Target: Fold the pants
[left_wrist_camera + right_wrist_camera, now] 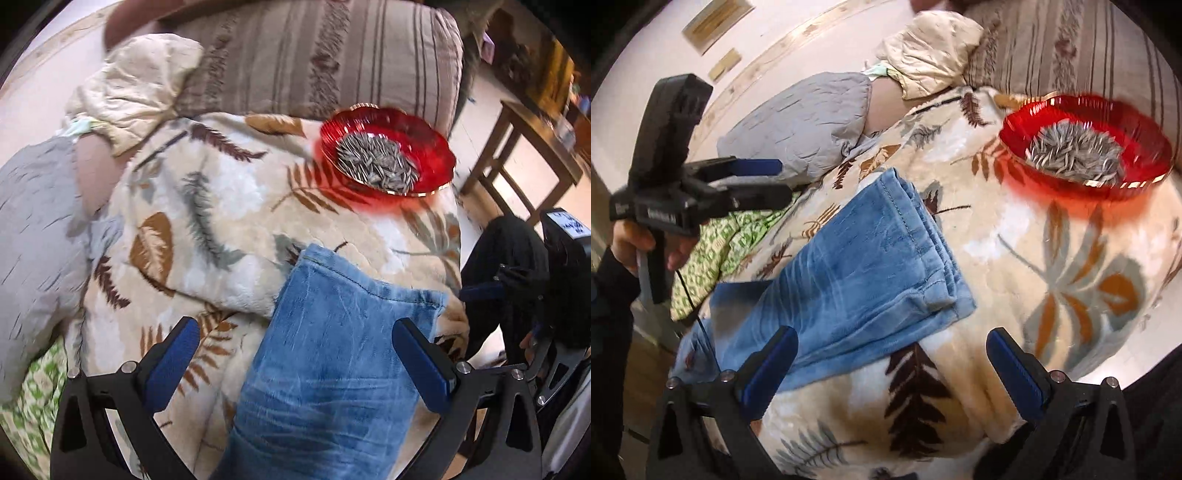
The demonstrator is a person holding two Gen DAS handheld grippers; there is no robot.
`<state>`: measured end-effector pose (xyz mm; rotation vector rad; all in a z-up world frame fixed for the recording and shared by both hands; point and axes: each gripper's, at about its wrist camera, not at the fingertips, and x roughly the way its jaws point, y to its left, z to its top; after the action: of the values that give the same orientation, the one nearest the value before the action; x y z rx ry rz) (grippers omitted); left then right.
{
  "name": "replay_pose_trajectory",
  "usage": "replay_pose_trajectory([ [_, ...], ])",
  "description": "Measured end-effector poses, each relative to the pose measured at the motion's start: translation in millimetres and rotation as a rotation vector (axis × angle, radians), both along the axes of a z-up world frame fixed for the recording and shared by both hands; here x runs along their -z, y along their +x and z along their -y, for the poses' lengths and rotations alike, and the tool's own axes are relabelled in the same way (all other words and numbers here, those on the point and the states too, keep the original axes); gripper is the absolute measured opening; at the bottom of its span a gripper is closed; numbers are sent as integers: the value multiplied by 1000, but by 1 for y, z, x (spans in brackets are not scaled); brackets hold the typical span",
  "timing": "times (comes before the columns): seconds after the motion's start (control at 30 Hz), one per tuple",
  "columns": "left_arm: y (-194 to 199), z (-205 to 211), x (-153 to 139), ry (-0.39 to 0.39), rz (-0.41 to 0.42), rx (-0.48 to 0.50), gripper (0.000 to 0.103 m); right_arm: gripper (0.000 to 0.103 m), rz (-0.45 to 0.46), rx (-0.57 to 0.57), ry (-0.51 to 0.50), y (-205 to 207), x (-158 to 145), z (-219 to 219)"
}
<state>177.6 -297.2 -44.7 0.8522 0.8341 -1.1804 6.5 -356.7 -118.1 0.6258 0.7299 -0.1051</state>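
Blue denim pants (pixel 332 354) lie on a leaf-patterned blanket (pixel 207 206), their hemmed leg ends pointing away from me. In the right wrist view the pants (pixel 857 266) lie folded lengthwise, one leg on the other. My left gripper (pixel 295 343) is open and hovers over the pants, one finger on each side of the legs. It also shows in the right wrist view (pixel 783 181), held above the pants' left edge. My right gripper (pixel 892 350) is open and empty above the blanket, just right of the pants; its body shows in the left wrist view (pixel 561 280).
A red glass bowl (pixel 428 122) of sunflower seeds sits on the blanket beyond the pants, also seen in the right wrist view (pixel 1145 122). A grey pillow (pixel 33 240), a cream pillow (pixel 136 92) and a striped cushion (pixel 325 51) lie behind. A wooden table (pixel 532 147) stands at right.
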Motion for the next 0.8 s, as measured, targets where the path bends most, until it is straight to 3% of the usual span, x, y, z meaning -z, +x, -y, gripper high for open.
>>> replay_pose_trajectory([
  [0.3,1,47,36,115,-21,134,103,103,5,63,134,20,32,14],
  [0.47,4,73,53,178,-59,209,101,89,27,77,143,27,30,12],
  [0.53,8,83,61,209,-95,225,87,75,21,79,137,28,32,11],
  [0.57,10,87,66,228,-115,227,75,72,21,88,133,27,33,12],
  [0.6,11,90,69,242,-131,230,70,69,23,93,139,26,34,13],
  [0.77,10,97,90,312,-151,253,66,56,18,110,153,27,37,18],
  [0.8,11,96,91,307,-167,245,50,46,12,116,140,27,38,18],
])
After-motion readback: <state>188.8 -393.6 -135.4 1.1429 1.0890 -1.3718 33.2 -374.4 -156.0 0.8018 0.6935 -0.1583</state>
